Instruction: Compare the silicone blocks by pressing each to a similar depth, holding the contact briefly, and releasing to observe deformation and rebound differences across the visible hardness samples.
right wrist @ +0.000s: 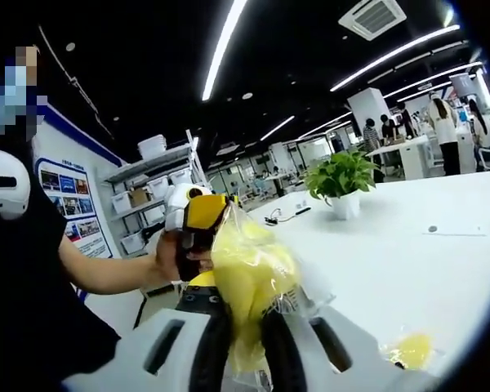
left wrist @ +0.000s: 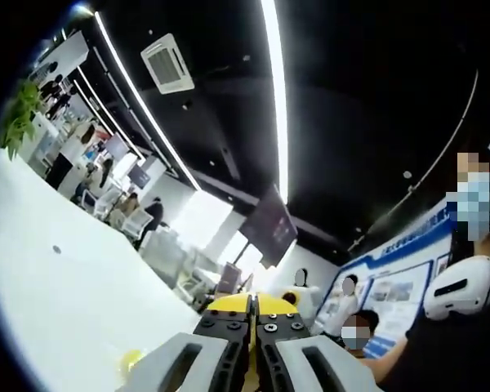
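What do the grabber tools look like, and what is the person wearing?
Each tool has chunky light grey jaws with dark slots, black inner parts with screws, and a yellow tip: left tool, right tool. The person wears a black short-sleeved top.

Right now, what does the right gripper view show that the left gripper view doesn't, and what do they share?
Right gripper view: the right tool shut on a yellow block in a clear plastic bag, the left tool in a person's hand, a potted green plant, and a small yellow piece on the table.

Left gripper view: the left tool's jaws closed together with nothing visible between them, and a ceiling air vent.

Shared: the white table, ceiling light strips.
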Demonstrator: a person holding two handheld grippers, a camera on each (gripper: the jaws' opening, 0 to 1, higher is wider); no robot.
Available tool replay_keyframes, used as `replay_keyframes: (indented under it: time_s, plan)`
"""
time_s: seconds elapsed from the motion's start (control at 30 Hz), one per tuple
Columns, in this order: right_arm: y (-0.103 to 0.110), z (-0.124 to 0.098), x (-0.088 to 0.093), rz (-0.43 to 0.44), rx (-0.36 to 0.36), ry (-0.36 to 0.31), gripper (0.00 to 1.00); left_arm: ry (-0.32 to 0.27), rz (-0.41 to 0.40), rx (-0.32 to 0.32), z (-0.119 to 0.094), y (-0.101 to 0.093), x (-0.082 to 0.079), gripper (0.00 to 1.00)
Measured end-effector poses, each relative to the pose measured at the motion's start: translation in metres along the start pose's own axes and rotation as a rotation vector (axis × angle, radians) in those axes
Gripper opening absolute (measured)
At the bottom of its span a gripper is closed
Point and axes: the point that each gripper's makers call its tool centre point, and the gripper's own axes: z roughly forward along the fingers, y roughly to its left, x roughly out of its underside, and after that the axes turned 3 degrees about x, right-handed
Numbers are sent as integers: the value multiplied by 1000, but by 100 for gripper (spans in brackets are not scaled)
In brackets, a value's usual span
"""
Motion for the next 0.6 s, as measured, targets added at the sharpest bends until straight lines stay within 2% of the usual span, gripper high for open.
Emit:
replay_keyframes:
  time_s: [0.23,0.43,0.6]
  plan:
    - [-1,2,3,-56,16,-1,15,-12,-19,-9,-1,3,0,0]
    - [-12,2,8,-93,67,1,33,-13,2,-4,1,-1,-4,0]
    - [-19,0,16,-94,102,15,46,-32,-5,-20,-4,5,-6,0]
